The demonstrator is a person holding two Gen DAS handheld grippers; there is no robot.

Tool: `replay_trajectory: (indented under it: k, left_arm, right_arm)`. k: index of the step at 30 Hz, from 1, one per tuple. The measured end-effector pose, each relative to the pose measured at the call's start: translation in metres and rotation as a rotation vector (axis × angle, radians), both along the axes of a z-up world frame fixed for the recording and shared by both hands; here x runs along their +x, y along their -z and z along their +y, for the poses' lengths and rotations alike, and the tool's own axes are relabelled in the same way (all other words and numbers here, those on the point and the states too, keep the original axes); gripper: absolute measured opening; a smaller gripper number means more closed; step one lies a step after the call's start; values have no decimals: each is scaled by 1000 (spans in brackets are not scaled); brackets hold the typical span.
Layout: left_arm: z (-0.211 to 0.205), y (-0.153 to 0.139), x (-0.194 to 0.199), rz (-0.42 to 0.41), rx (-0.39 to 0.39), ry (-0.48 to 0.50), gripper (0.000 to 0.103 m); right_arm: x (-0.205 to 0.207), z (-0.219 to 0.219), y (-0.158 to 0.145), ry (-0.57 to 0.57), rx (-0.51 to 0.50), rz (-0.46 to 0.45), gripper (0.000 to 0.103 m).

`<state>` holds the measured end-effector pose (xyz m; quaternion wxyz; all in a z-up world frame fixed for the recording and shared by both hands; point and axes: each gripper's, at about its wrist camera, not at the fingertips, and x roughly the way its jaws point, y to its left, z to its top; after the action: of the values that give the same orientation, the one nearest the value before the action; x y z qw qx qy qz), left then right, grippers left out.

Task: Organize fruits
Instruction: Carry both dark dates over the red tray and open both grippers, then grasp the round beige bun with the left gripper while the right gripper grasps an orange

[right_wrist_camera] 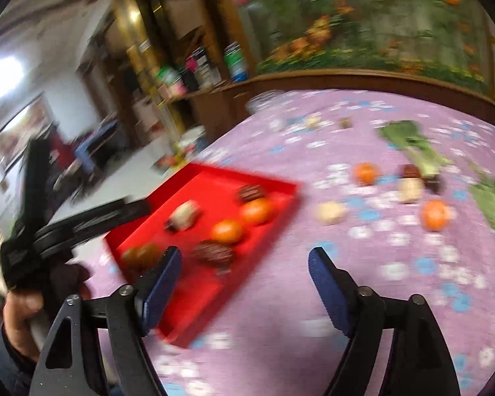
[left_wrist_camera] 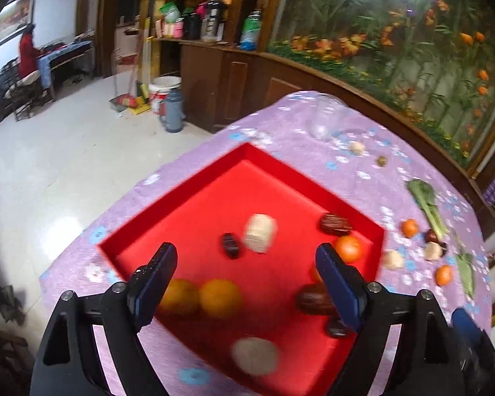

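Note:
A red tray (left_wrist_camera: 188, 194) lies on the purple flowered tablecloth (left_wrist_camera: 280, 122). It holds two oranges (left_wrist_camera: 219, 297), a tangerine (left_wrist_camera: 348, 247), dark dates (left_wrist_camera: 335, 223), a white cylinder piece (left_wrist_camera: 260, 232) and a pale round piece (left_wrist_camera: 254, 355). My left gripper (left_wrist_camera: 246, 257) is open and empty above the tray. My right gripper (right_wrist_camera: 244, 257) is open and empty, over the tray's right edge (right_wrist_camera: 280, 204). Loose tangerines (right_wrist_camera: 434, 214) and pale pieces (right_wrist_camera: 330, 212) lie on the cloth to the right. The other hand-held gripper (right_wrist_camera: 82, 221) shows at left in the right wrist view.
Green leafy vegetables (left_wrist_camera: 425, 198) and a mushroom (left_wrist_camera: 434, 249) lie on the cloth at right. A clear cup (left_wrist_camera: 323, 122) stands near the far edge. Beyond are a wooden counter (left_wrist_camera: 234, 76), a bucket (left_wrist_camera: 163, 90), a flask and a tiled floor. The right view is blurred.

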<state>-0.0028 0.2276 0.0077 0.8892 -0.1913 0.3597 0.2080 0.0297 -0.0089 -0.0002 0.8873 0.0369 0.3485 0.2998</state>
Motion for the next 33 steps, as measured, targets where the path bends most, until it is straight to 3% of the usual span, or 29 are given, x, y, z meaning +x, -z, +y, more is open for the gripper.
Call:
replay_trajectory:
  k: [8, 15, 22, 25, 33]
  left_arm:
    - [-87, 2, 33, 21, 57, 228, 85]
    - [-164, 23, 74, 91, 149, 382, 85]
    - [-170, 44, 108, 132, 130, 350, 85]
    - [-175, 47, 122, 125, 176, 322, 85]
    - [-200, 50, 133, 102, 264, 328, 83]
  right_arm:
    - [49, -114, 24, 303, -38, 68, 87]
    - [80, -133, 39, 319, -120, 75, 87]
    - [113, -116, 48, 269, -187, 52, 86]
    - [126, -107, 51, 255, -213, 38, 85]
    - [150, -106, 71, 246, -216, 117, 66]
